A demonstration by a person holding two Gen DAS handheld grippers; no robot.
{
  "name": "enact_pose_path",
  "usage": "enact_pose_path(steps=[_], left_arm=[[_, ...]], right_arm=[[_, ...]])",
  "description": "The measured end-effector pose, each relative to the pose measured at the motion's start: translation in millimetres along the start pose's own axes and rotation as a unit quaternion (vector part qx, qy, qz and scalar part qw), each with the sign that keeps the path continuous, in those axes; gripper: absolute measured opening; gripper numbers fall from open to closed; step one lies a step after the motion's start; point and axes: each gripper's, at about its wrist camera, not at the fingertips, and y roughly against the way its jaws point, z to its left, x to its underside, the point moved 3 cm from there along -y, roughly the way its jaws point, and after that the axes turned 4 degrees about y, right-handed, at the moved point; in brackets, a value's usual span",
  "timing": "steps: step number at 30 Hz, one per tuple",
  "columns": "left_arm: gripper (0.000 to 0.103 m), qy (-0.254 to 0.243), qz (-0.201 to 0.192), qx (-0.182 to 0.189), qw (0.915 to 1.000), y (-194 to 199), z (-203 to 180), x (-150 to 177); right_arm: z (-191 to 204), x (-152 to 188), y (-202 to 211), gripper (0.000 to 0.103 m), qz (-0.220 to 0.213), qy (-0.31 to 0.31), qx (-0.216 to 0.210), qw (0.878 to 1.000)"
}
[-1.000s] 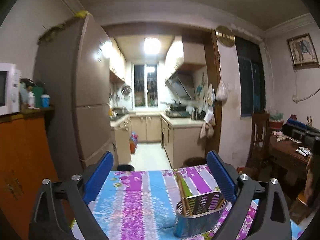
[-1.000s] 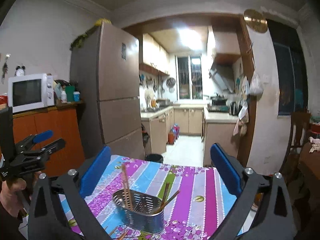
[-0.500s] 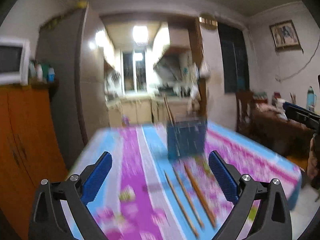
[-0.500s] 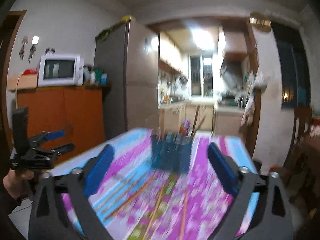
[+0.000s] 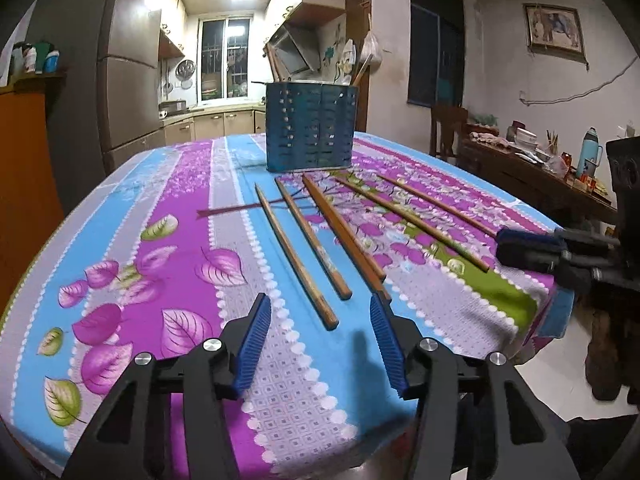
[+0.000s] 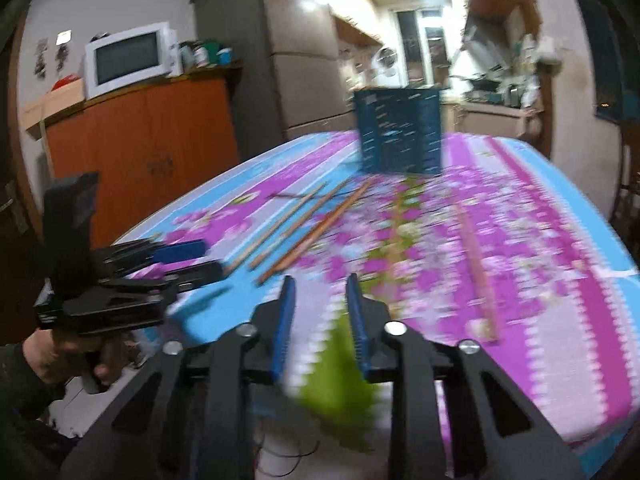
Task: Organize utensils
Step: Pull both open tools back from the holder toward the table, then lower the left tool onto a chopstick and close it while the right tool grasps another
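The chopsticks [image 5: 296, 256] lie flat on the desk [image 5: 168, 240], on the near side of the blue holder [image 5: 311, 126], which stands upright farther back. Their long sides run from the holder toward the tools, spread out a bit like a fan. The left tool [image 5: 318, 340] is the nearer one: the thick ends of the closest sticks lie just ahead of it, a little to the holder side. Its jaws have just been closing and are now about half open, with nothing between them. The right tool [image 6: 320, 320] sits at the desk edge, off to the side of the same sticks; its jaws have just been closing too and stand close together, empty. The sticks are thin, brown wood, thick at one end and pointy at the other. A few more stand inside the holder. I think the left tool should go first.
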Motion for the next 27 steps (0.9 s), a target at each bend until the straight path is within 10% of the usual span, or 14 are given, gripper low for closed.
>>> enact_pose_path(steps=[27], left_arm=[[0.044,-0.001,0.0,-0.019,0.9998,-7.5,37.0,-0.9]], right_arm=[[41.3,2.3,-64.8,0.017,0.026,0.0,0.037,0.999]])
